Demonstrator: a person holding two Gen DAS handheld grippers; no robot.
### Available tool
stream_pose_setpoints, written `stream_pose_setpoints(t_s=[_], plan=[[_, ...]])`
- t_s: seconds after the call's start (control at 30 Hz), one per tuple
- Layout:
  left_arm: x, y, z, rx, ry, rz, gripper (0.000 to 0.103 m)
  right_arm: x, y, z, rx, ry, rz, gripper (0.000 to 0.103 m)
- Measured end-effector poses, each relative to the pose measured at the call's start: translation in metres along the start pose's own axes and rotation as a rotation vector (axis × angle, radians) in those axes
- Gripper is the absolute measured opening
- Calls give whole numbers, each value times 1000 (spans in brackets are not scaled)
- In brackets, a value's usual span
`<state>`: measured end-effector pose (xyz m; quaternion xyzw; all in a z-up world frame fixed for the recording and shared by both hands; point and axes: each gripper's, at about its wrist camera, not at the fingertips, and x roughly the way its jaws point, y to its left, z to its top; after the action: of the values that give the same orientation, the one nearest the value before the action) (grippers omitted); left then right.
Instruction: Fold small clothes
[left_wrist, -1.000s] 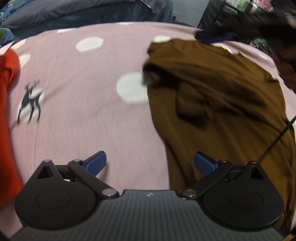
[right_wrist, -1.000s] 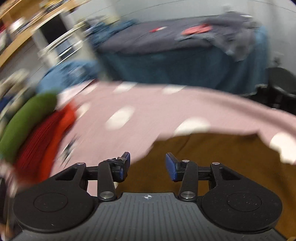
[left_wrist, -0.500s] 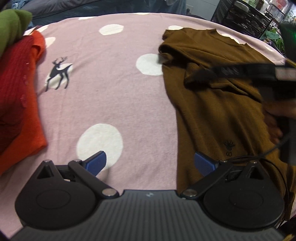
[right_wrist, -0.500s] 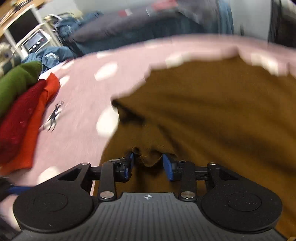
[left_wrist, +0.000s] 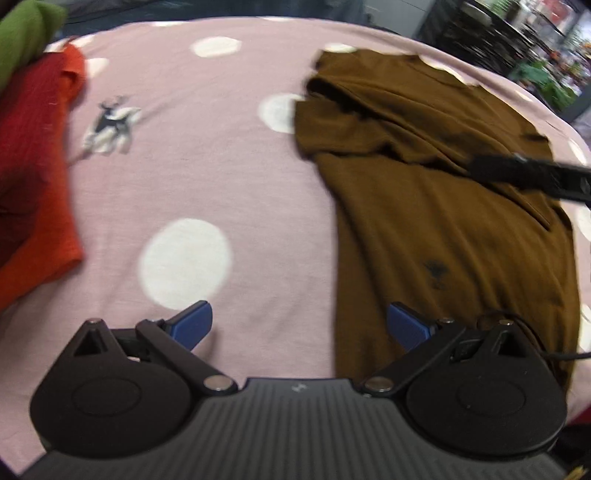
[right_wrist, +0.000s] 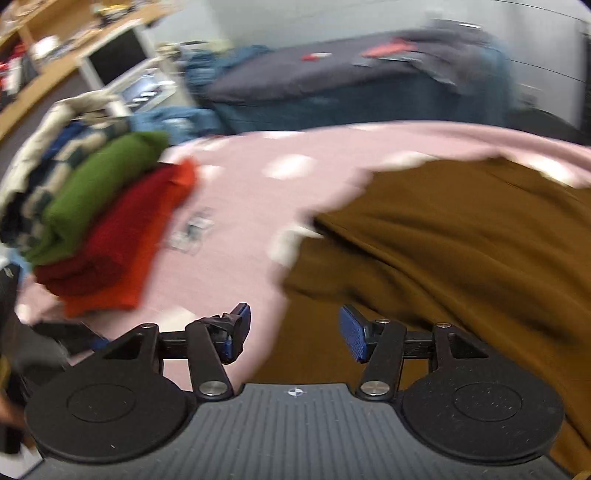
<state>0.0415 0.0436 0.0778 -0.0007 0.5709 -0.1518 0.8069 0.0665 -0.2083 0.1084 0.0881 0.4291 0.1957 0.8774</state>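
Note:
A brown shirt lies spread on the pink dotted sheet, its left sleeve folded in over the body. My left gripper is open and empty, low over the sheet at the shirt's near left edge. The right gripper shows in the left wrist view as a dark bar over the shirt's right side. In the right wrist view the right gripper is open and empty above the shirt's edge.
A stack of folded clothes, green, dark red and orange, sits at the sheet's left side; it also shows in the left wrist view. A bed with dark covers and a desk lie beyond.
My right gripper let go of the brown fabric it pinched half a second ago, opened wider and lifted. The left gripper stayed open and shifted slightly.

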Motion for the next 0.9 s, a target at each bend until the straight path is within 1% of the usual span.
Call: stream_pose_setpoints(t_s=[0.1, 0.2, 0.27, 0.3, 0.37, 0.4, 0.43, 0.47, 0.5, 0.53, 0.6, 0.67, 0.7, 0.73, 0.77, 0.8, 0.83, 0.87, 0.9], plan=[[6, -9, -5, 8, 39, -10, 103, -48, -44, -30, 77, -12, -144, 90], [6, -9, -9, -21, 26, -51, 102, -104, -73, -48, 120, -66, -287, 90], [6, -5, -11, -32, 28, -83, 98, -140, -85, -60, 127, -109, -375, 90], [7, -4, -12, -26, 37, -93, 97, -159, -89, -66, 131, -130, -409, 91], [9, -4, -14, 15, 64, -95, 88, -189, -94, -77, 150, -146, -439, 91], [10, -6, -15, 46, 74, -91, 85, -203, -96, -81, 162, -155, -450, 91], [9, -7, -18, 76, 81, -92, 80, -216, -96, -86, 174, -165, -455, 91], [8, -9, -20, 104, 86, -95, 78, -228, -94, -90, 184, -173, -455, 88], [8, -10, -22, 128, 93, -100, 78, -239, -91, -94, 187, -188, -462, 82], [7, -11, -24, 148, 100, -102, 78, -252, -87, -96, 196, -210, -470, 81], [7, -12, -28, 176, 111, -103, 78, -279, -81, -96, 213, -283, -480, 68], [6, -13, -32, 191, 121, -115, 78, -313, -68, -95, 184, -383, -527, 68], [7, -14, -33, 197, 127, -123, 78, -328, -63, -94, 166, -416, -538, 69], [8, -15, -34, 206, 133, -131, 78, -338, -60, -93, 152, -429, -521, 69], [9, -16, -36, 217, 138, -135, 78, -346, -59, -92, 138, -416, -475, 70], [10, -18, -37, 231, 143, -137, 78, -349, -57, -92, 120, -382, -418, 73], [11, -20, -38, 246, 145, -135, 78, -347, -56, -94, 100, -333, -354, 76], [12, -22, -39, 260, 145, -131, 78, -339, -55, -99, 90, -263, -289, 82], [14, -23, -41, 273, 143, -127, 78, -325, -55, -105, 90, -188, -263, 83]])
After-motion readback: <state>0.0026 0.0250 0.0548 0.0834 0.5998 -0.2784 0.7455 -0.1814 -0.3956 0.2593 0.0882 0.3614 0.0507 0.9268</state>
